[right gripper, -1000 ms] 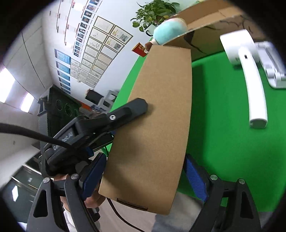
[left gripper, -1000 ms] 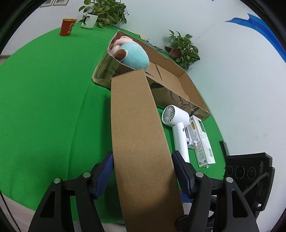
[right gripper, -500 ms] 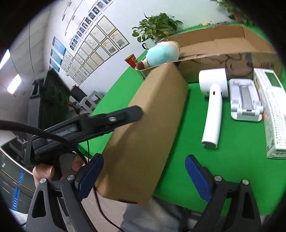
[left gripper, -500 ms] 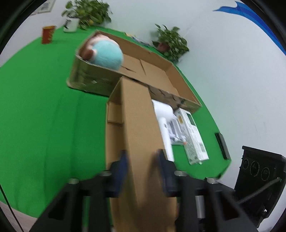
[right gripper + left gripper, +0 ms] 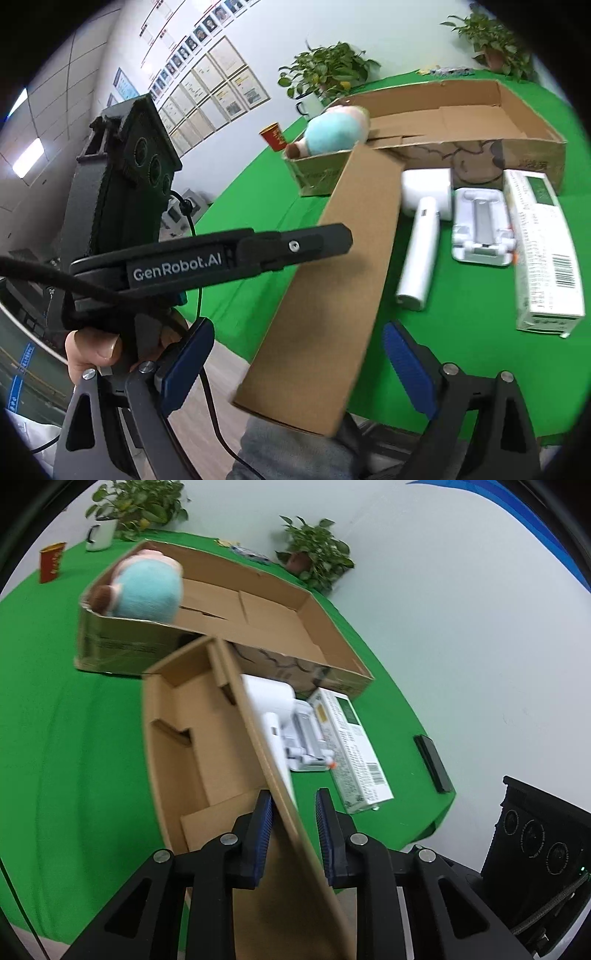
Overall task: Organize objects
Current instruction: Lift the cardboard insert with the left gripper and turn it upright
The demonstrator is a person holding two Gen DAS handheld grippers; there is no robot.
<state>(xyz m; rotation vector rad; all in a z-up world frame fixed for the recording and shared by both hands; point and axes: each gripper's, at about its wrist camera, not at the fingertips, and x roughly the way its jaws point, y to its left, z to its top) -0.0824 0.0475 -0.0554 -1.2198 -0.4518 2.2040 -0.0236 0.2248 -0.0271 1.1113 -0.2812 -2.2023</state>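
Observation:
My left gripper [image 5: 293, 834] is shut on the side wall of a long empty brown cardboard box [image 5: 199, 738] and holds it tilted over the green table's near edge. The box also shows in the right wrist view [image 5: 343, 266], with the left gripper's body [image 5: 240, 254] beside it. My right gripper [image 5: 295, 365] is open around the box's near end without touching it. A white hair dryer [image 5: 421, 236], a white stand [image 5: 480, 229] and a white-green carton [image 5: 543, 251] lie on the table. A blue plush toy [image 5: 147, 590] sits in a large open cardboard tray [image 5: 258, 627].
A red cup [image 5: 50, 561], a white mug [image 5: 99, 537] and potted plants [image 5: 314, 554] stand at the far edge of the green table [image 5: 55, 701]. A black phone [image 5: 432, 762] lies at the right edge. A black device [image 5: 535, 834] stands off the table.
The left gripper closed on the box's side wall and tipped the box, showing its open inside. The right gripper drew back and stayed open.

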